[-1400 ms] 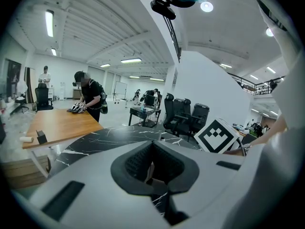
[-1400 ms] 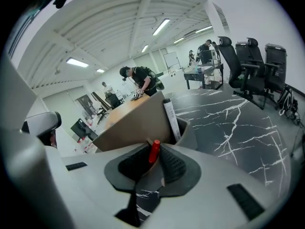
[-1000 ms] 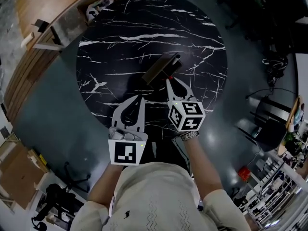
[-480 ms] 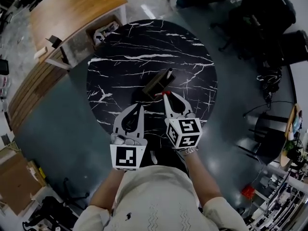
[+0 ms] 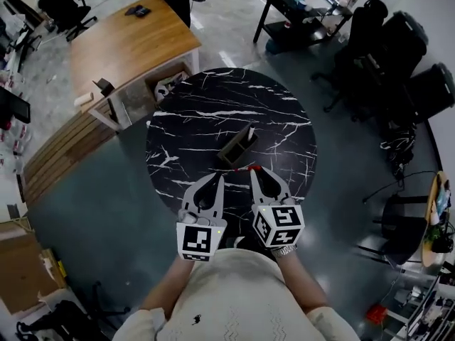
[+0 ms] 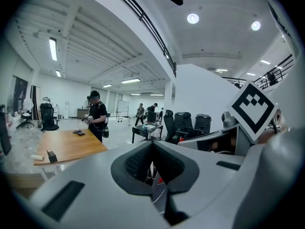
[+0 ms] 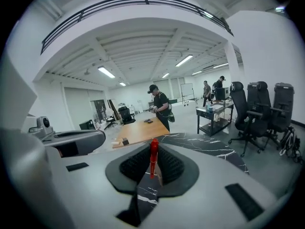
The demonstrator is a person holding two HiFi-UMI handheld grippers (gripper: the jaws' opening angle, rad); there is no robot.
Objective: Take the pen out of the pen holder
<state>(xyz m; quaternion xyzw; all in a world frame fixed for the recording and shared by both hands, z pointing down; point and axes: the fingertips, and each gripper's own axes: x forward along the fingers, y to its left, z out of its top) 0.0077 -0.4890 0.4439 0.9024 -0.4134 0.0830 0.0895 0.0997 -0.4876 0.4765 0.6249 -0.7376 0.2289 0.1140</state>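
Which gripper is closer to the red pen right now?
Right. The right gripper is clamped on the red pen; the left gripper sits apart to its left, shut and empty.

Open-plan office: round black marble table [image 5: 213, 112] on grey floor [image 5: 92, 190]; wooden desk [image 5: 128, 48] beside it; black office chairs [image 5: 398, 55] at right; white ceiling [image 6: 105, 37] with strip lights [image 6: 52, 49].

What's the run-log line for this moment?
right gripper: shut on red pen, clear of pen holder | left gripper: shut, empty | pen holder: on black marble table
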